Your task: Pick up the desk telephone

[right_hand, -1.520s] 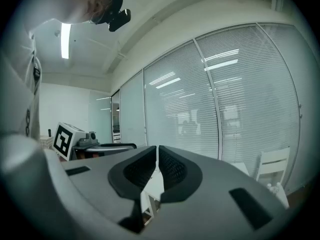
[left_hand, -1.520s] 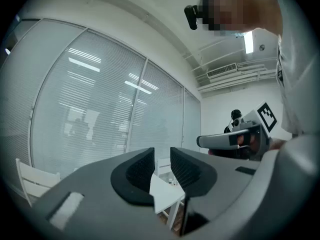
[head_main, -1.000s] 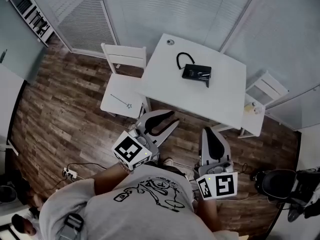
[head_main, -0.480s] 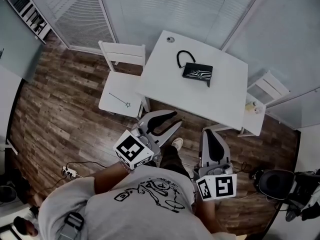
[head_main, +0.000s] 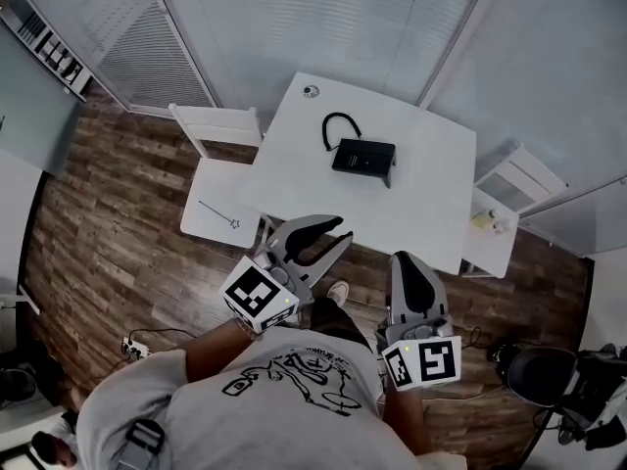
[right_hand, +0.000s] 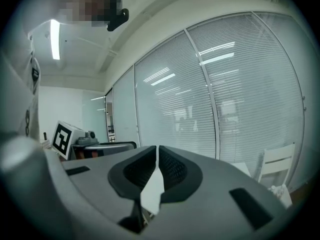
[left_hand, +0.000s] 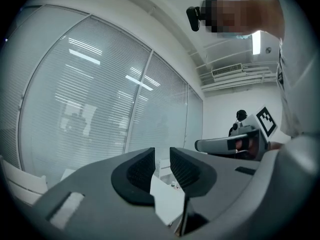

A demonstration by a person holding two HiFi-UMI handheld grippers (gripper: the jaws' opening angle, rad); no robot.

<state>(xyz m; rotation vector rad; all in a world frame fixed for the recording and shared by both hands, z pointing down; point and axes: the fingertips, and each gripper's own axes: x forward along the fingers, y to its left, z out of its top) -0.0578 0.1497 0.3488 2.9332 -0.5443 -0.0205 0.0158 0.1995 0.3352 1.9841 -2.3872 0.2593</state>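
Step in hand, as I judge it: the approach. No contact with the phone yet.

- Left claw [head_main: 338, 231]: clenched and empty. Only a thin slit shows between the pads, with nothing in it.
- Right claw [head_main: 405, 259]: clenched and empty, pads all but meeting.
- Phone [head_main: 363, 156]: flat on the white table [head_main: 421, 194], ahead of both claws and past the table's near edge, well apart from either tip. It lies right of the left claw's line and left of the right claw's line, so roughly between them. Neither gripper view shows it; both look out level at the blinds.
- Cord [head_main: 336, 123]: loops off the phone's far left corner, on the side away from the claws.
- Chair [head_main: 220, 169]: left of the left claw, beside the table, clear of the direct path.

How to do it well (judgement):
1. Open the jaws before arriving. Closed tips would only push the phone across the smooth top.
2. Tip both claws down from level so the phone comes into the gripper views.
3. The body looks low and wide. Take one claw to each short end, or across the shallow depth, rather than spanning the width.
4. Stay off the cord loop; if it snags, it could drag on the lift.
5. Close both claws squarely, then raise them together and keep them level. Where the handset sits is too small to tell from here, so watch for it sliding.
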